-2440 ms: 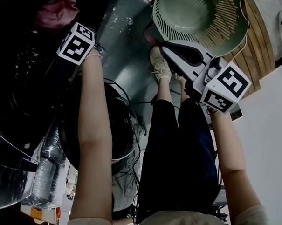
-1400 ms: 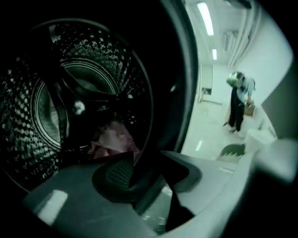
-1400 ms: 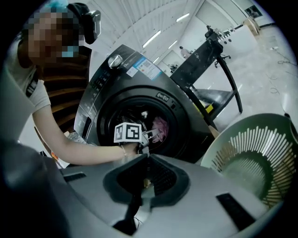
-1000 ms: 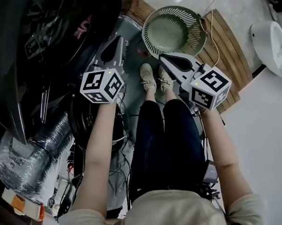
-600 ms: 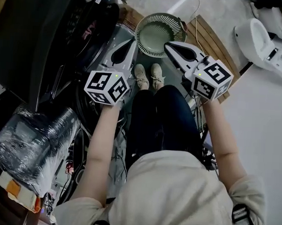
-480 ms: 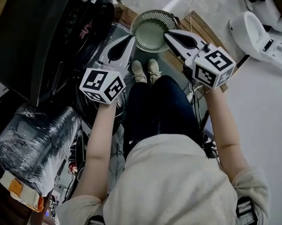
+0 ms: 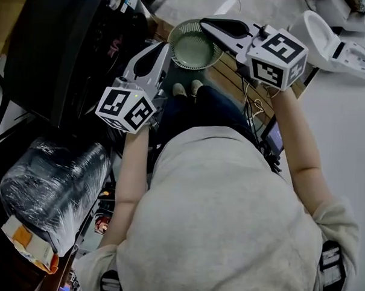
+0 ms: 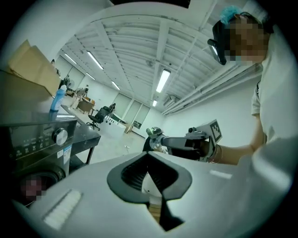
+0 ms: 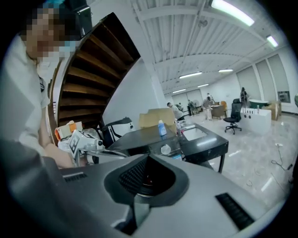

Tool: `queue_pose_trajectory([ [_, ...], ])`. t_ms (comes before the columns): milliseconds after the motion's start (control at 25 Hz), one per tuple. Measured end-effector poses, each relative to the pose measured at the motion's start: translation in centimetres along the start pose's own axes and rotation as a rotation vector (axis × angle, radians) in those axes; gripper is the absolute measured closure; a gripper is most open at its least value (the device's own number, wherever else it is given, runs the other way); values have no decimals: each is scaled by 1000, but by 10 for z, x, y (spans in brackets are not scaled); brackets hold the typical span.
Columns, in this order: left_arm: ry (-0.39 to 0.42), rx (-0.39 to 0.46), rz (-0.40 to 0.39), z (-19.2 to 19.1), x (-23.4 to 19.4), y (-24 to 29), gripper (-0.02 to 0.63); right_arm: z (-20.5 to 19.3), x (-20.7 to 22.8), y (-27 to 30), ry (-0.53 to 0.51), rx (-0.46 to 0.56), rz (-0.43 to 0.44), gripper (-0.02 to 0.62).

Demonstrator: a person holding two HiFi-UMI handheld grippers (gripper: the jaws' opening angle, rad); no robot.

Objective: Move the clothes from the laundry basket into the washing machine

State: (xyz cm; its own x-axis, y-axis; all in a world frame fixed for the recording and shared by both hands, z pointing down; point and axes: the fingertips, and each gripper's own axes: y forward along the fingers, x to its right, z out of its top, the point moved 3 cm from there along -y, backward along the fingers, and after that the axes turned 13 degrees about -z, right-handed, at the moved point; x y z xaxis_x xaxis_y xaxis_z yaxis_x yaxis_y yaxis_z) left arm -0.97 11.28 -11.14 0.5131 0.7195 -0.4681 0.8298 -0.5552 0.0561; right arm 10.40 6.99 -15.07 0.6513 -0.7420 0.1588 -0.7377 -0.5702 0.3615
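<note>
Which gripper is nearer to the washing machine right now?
Left. The left gripper is raised beside the front of the washing machine; the right gripper is farther away, across the person's legs, above the green basket.

open-plan office or lab hall, not a home: bare ribbed ceiling (image 8: 139,42), strip lights (image 8: 162,80), office chair (image 9: 231,118) and desks (image 9: 260,114) far back, washing machine (image 8: 32,139) and toilet (image 7: 335,40) set out in the open.

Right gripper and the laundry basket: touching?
Apart. The right gripper view shows the right gripper shut, empty, aimed across the room, no basket near. In the head view it merely overlaps the basket on the floor.
</note>
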Motion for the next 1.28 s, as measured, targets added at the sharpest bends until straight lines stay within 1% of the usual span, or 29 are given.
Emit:
queue_pose_trajectory([
  [80,17,8,-21,8,7,-3,595,6,-18,1,-47,-10,68,584],
  [160,50,2,-27,15,11,-4,595,10,-34,2,-99,-25,115,584],
  [320,79,8,-10,27,8,-7,595,16,-55,8,-205,-28,162,584],
  [440,121,-6,13,28,7,-13,595,15,-63,13,-241,-34,172,586],
  [560,150,-26,53,27,4,-16,595,17,-64,14,-243,-18,152,586],
  [800,107,-46,85,18,-3,-12,595,9,-63,16,-244,-37,147,586],
  [920,103,-68,83,12,-2,-5,595,6,-62,13,-233,-30,141,586],
  [1280,95,-85,99,4,4,-6,595,-8,-68,10,-177,-5,113,586],
])
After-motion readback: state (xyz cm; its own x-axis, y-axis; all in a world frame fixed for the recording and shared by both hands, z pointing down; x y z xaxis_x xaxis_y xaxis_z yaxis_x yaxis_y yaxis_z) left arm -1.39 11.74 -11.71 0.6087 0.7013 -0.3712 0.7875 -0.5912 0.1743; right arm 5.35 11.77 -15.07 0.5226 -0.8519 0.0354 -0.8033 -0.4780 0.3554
